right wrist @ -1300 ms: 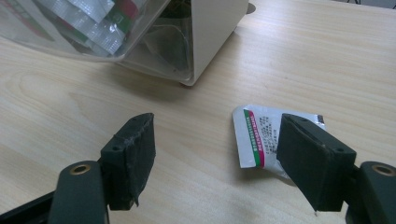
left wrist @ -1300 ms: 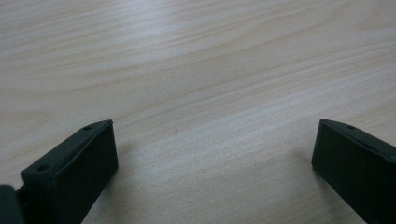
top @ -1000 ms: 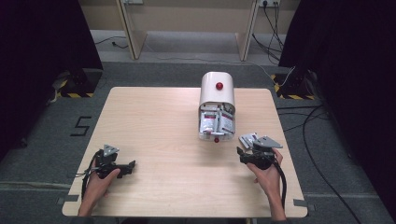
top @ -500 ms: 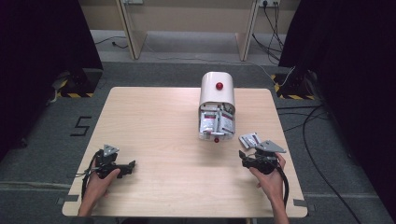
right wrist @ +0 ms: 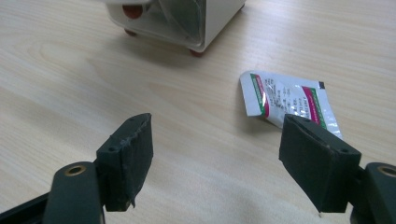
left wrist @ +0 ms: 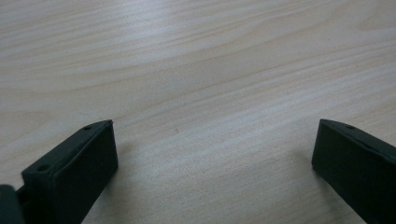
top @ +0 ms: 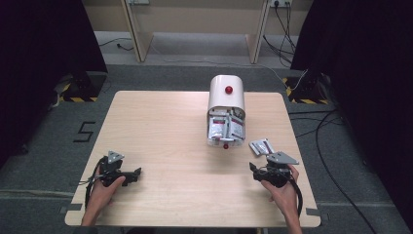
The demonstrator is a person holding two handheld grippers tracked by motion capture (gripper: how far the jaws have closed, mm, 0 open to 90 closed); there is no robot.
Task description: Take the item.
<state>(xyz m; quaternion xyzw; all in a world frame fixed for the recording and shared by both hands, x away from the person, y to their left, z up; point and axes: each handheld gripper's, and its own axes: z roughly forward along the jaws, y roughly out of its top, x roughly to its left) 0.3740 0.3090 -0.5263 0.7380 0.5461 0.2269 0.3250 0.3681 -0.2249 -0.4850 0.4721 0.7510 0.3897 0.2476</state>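
Pale wooden table [top: 165, 122] is bearing a white dispenser [top: 226, 100] — a sachet [right wrist: 287, 100] is lying just beside it. Right gripper [right wrist: 224, 158] is gaping, jaws just widening, empty; left gripper [left wrist: 212, 154] is resting wide over bare wood.

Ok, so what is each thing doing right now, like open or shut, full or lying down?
White dispenser box: lying on the table, front flap open, packets inside.
Loose packet: flat on the table beside the box, sealed as far as shows, not gripped.
Right gripper: jaws open, nothing between them.
Left gripper: jaws wide open over bare wood.
Table: bare light wood on its left half.
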